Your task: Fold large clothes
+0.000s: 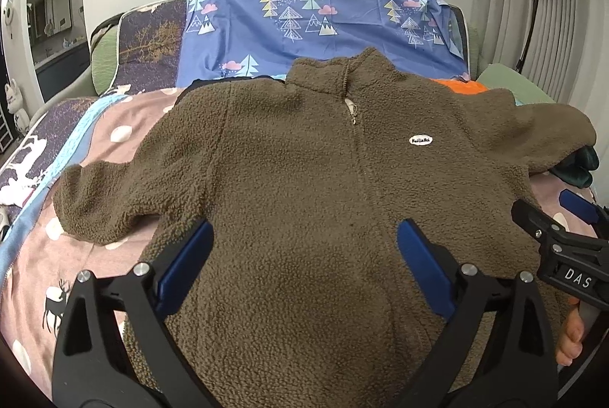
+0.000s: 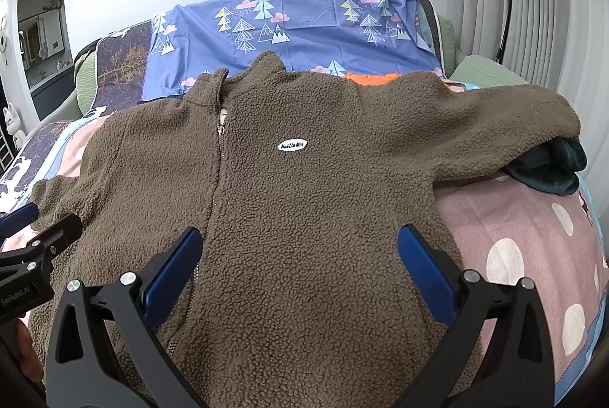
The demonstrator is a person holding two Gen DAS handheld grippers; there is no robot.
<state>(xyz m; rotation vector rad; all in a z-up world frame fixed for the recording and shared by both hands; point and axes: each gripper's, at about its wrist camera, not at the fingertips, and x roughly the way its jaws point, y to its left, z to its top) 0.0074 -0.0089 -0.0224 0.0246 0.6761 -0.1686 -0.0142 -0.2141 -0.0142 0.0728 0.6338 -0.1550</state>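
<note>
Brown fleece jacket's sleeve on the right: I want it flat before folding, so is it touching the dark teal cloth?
Touching. The right wrist view shows the sleeve draped over the dark teal cloth, its cuff resting on it.

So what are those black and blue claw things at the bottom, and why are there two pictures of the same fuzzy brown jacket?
Those claws are grabbers that a person holds, one in each hand. Each carries a small camera looking out between its two blue fingers, so you get two pictures: one from the left gripper, one from the right gripper. Both are open and hold nothing right now. Under them a fuzzy brown fleece jacket lies spread out, front up and zipped, on a pink bedspread with white dots. One sleeve rests on a dark green cloth bundle. Behind it hangs a blue sheet printed with trees.
</note>
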